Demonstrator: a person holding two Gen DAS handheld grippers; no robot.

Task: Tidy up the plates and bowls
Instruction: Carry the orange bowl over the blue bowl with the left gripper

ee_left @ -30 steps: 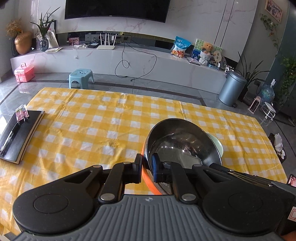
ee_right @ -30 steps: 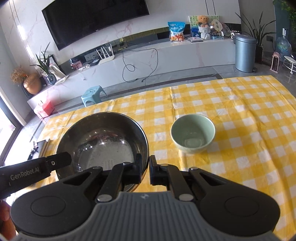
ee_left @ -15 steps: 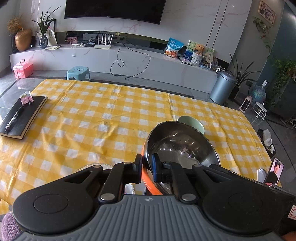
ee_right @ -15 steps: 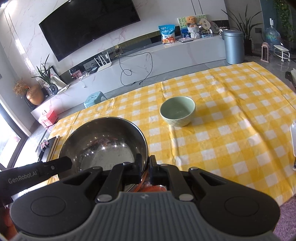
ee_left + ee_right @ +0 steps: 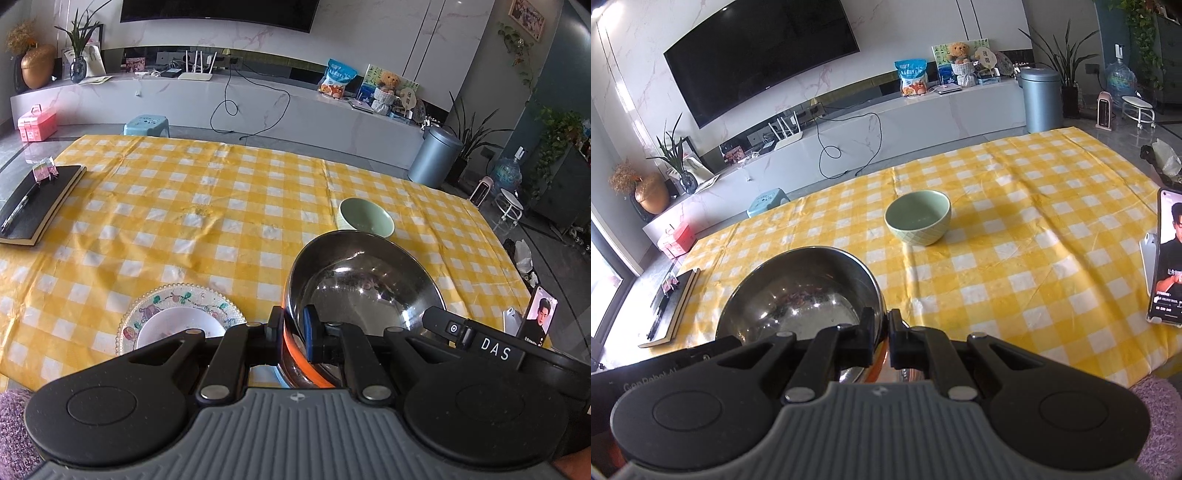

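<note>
A large steel bowl (image 5: 365, 284) with an orange outside is held between both grippers over the yellow checked tablecloth (image 5: 207, 206). My left gripper (image 5: 293, 334) is shut on its left rim. My right gripper (image 5: 881, 341) is shut on its right rim, and the steel bowl (image 5: 801, 295) fills the lower left of the right wrist view. A small green bowl (image 5: 918, 218) stands upright farther out on the cloth; the green bowl (image 5: 365, 218) shows just past the steel rim. A flowered plate (image 5: 177, 317) lies near the front edge, left of the steel bowl, partly hidden by my left gripper.
A black notebook (image 5: 35, 201) with a pen lies at the cloth's left edge. A phone (image 5: 1169, 258) stands propped at the right edge. A purple rug (image 5: 1160, 417) lies below the front edge. Beyond the table are a blue stool (image 5: 146, 123) and a grey bin (image 5: 436, 157).
Both grippers drew the steel bowl back toward the table's near edge. The green bowl now sits farther off, and the flowered plate and the phone have come into view.
</note>
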